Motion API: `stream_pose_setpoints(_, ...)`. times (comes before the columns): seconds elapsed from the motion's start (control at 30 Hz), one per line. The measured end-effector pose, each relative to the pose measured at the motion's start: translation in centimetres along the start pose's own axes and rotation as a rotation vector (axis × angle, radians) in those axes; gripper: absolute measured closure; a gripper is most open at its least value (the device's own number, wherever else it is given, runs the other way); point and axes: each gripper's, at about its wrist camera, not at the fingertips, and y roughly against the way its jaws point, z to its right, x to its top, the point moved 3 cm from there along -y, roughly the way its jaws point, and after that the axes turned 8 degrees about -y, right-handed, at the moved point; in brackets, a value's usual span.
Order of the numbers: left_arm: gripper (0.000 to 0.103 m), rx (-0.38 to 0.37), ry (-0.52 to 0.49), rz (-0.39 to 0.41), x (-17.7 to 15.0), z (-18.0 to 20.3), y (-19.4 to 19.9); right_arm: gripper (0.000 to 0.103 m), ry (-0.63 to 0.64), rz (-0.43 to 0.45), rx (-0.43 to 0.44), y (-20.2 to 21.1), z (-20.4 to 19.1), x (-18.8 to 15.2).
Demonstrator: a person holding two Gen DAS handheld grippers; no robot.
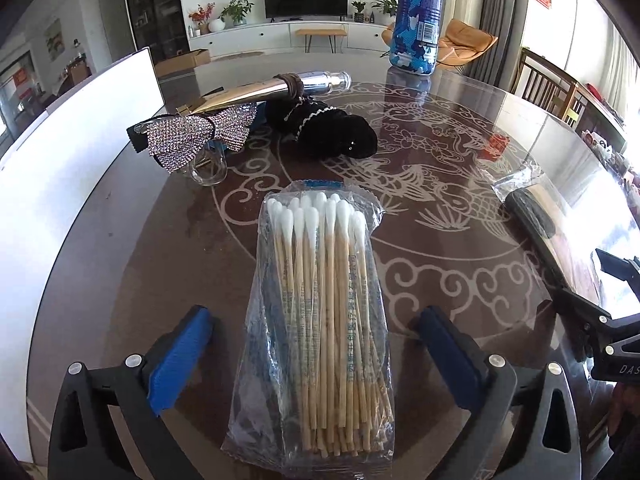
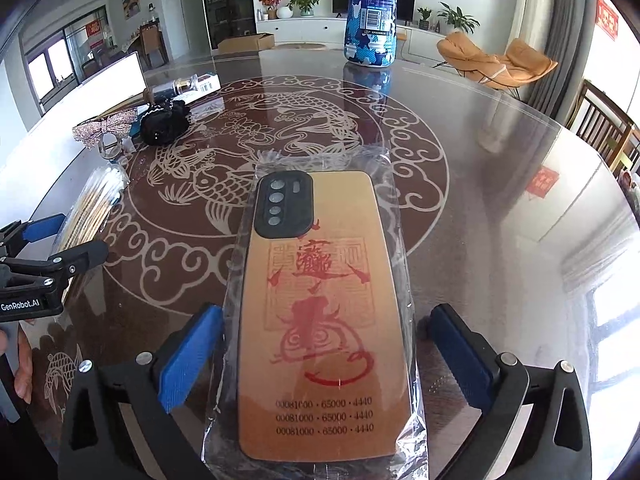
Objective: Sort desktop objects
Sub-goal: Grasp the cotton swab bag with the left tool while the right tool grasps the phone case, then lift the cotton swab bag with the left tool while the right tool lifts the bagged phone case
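Left gripper (image 1: 314, 354) stood spread wide, blue pads clear on both sides of the bag of cotton swabs (image 1: 320, 320), nothing pinched. The bag lay flat on the counter (image 1: 460, 216), long axis running straight away from the gripper, cotton tips at the far end, stick ends nearest the camera. Pads flanked the lower half of the bag, apart from the plastic on each side.

Right gripper (image 2: 326, 356) was likewise spread; the left pad sat just beside the wrapper edge, whether touching it could not be told, the right pad apart, no squeeze visible. Between its pads lay the phone case in its clear wrapper (image 2: 320, 312), flat on the counter, long axis also pointing away, camera cutout at the far end.

Each item sat squarely under its own gripper, so the left hand was nearer the swabs and the right nearer the case. Judging from that, either could close across the short width without turning.

Farther back on the left: rhinestone bow (image 1: 200, 136), black scrunchie (image 1: 332, 132), gold and silver tube (image 1: 264, 94), small glass jar (image 1: 208, 168). Blue camouflage bottle (image 1: 420, 20) upright at the far edge, well apart from both grippers
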Motion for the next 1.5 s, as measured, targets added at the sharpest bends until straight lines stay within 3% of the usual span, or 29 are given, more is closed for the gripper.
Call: stream_pose_setpoints(1.5,0.000,-0.012,-0.012,0.017,1.3,-0.2,-1.1,0.000,0.002,0.001,0.000,-0.1,0.0,0.0)
